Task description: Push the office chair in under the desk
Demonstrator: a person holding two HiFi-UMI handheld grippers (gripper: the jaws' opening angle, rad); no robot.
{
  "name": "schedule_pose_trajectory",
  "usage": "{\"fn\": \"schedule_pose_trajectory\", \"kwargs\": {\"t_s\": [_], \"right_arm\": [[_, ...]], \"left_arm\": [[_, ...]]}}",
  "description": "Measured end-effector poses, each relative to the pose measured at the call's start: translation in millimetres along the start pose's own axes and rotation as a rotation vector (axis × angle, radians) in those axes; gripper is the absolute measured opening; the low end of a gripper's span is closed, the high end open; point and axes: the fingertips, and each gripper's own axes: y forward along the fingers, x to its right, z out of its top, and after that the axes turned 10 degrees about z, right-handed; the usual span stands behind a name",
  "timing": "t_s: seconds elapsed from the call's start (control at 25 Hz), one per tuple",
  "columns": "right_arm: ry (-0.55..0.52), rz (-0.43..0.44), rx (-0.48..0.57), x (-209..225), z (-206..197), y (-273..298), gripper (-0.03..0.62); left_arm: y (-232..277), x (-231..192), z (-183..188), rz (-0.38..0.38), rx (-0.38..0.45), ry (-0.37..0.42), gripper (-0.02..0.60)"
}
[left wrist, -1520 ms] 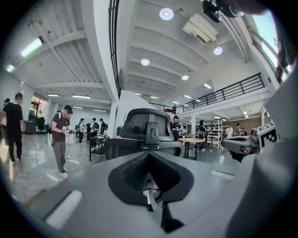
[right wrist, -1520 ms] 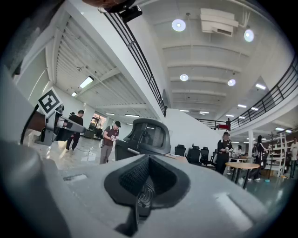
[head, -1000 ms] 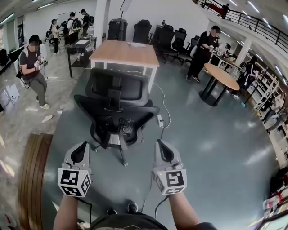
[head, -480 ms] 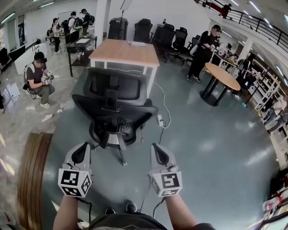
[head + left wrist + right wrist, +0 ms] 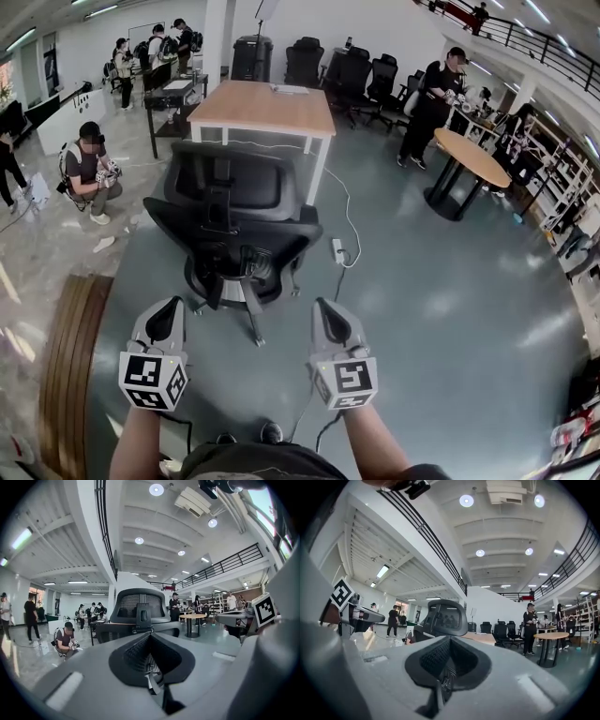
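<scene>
A black mesh office chair (image 5: 234,225) stands on the grey floor with its back toward me, its seat facing the wooden desk (image 5: 267,105) beyond it. The chair is a little way out from the desk's near end. My left gripper (image 5: 169,307) and right gripper (image 5: 328,309) are both shut and empty. They are held side by side short of the chair's base, touching nothing. In the left gripper view the chair's backrest (image 5: 140,613) rises straight ahead over the shut jaws. The right gripper view has the backrest (image 5: 443,617) left of centre and the desk top (image 5: 480,638) behind it.
A white power strip with its cable (image 5: 336,249) lies on the floor right of the chair. A round table (image 5: 466,159) and a standing person (image 5: 433,98) are at the right. A crouching person (image 5: 92,173) is at the left. A curved wooden bench (image 5: 70,356) is at my near left.
My right gripper has shifted a little to the left and nearer my body. The person at the left has gone from standing to crouching. The chair has not rolled.
</scene>
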Motion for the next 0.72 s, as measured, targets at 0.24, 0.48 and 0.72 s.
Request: {"fn": "schedule_pose_trajectory", "kwargs": {"t_s": [0.24,0.48,0.72], "right_arm": [[-0.024,0.033,0.0,11,-8,-2,-0.009],[-0.029,0.037,0.014,23,-16,7,-0.008],[-0.047,0.003,0.0,30,-17,31,-0.008]], "left_arm": [[-2,18,-4,0.012,0.019,0.009,0.018],[12,21,-2,0.013,0.023,0.043,0.018],[51,-6,0,0.026,0.023,0.011,0.018]]}}
